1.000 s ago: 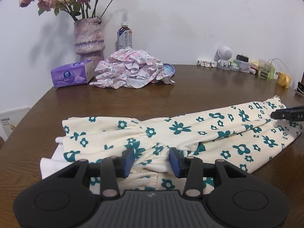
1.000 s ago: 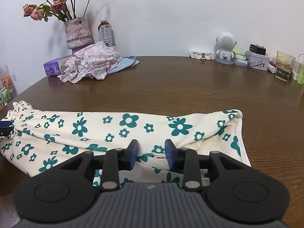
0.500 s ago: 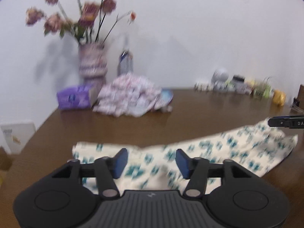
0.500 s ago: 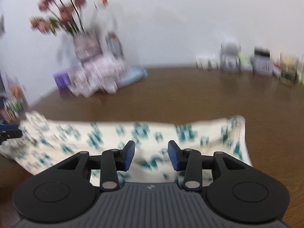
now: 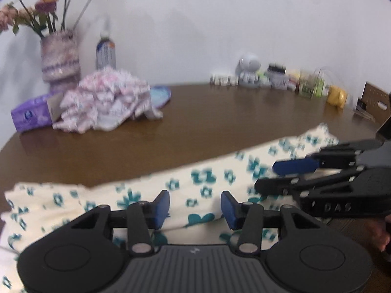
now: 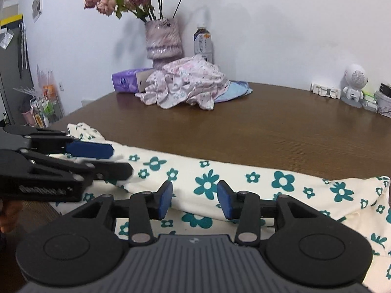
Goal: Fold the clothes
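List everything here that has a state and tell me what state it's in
cream floral garment: lying on the table, folded into a long band
left gripper: open, over the garment
right gripper: open, over the garment
pink garment: crumpled heap
bottle: upright, capped
vase: upright, holding dried flowers

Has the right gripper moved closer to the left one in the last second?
Yes. In the left wrist view the right gripper now reaches well in over the floral garment; before, only its tip showed at the frame's right edge.
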